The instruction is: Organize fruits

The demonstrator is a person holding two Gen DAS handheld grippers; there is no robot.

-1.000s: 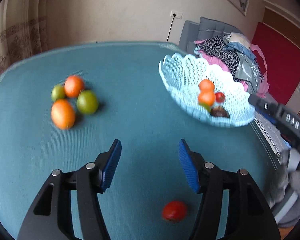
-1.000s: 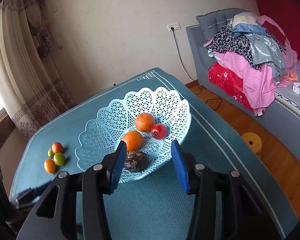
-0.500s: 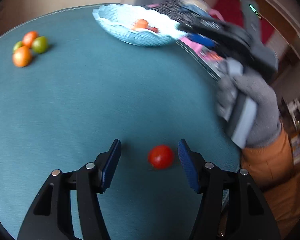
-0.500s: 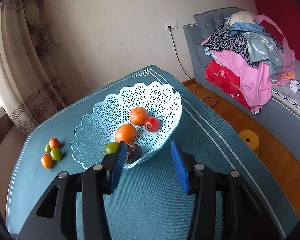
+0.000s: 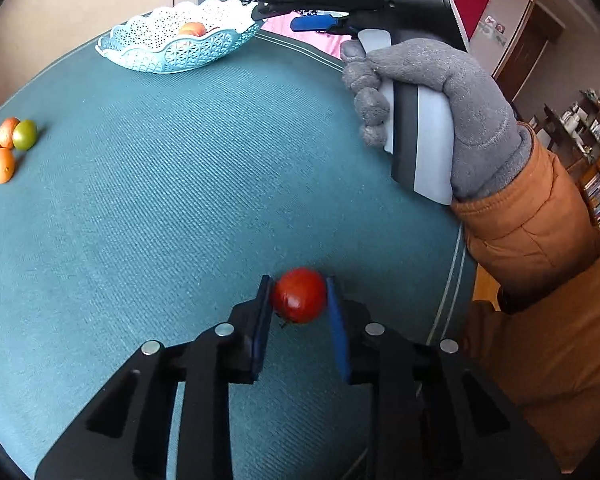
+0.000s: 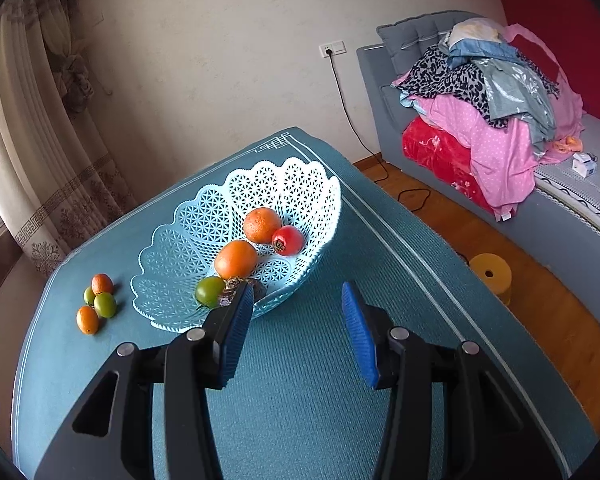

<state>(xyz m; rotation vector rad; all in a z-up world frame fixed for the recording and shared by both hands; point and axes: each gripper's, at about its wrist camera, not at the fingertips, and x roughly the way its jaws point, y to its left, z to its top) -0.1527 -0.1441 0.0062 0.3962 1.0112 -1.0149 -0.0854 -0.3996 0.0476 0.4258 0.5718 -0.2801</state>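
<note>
Fruit is lying in three places on the teal table [image 5: 172, 200]. At the near edge, the left gripper [image 5: 299, 312] is grasping a small red fruit [image 5: 299, 295]: its jaws have just been closing, and the blue pads are now pressing on both sides of the fruit, which is sitting on the cloth. At the far side of the table a pale blue lattice basket [image 6: 300, 184] is holding two oranges [image 6: 235, 258], a second red fruit [image 6: 287, 240], a green fruit [image 6: 209, 291] and a dark one partly hidden behind a finger. To the left of the basket, well apart from it, a small cluster of orange and green fruits [image 6: 97, 300] is resting on the table. The right gripper [image 6: 298, 332] is hovering just near of the basket with its fingers released and nothing between them; a hand in a grey glove [image 5: 440, 92] with an orange sleeve [image 5: 540, 240] is gripping its handle.
</note>
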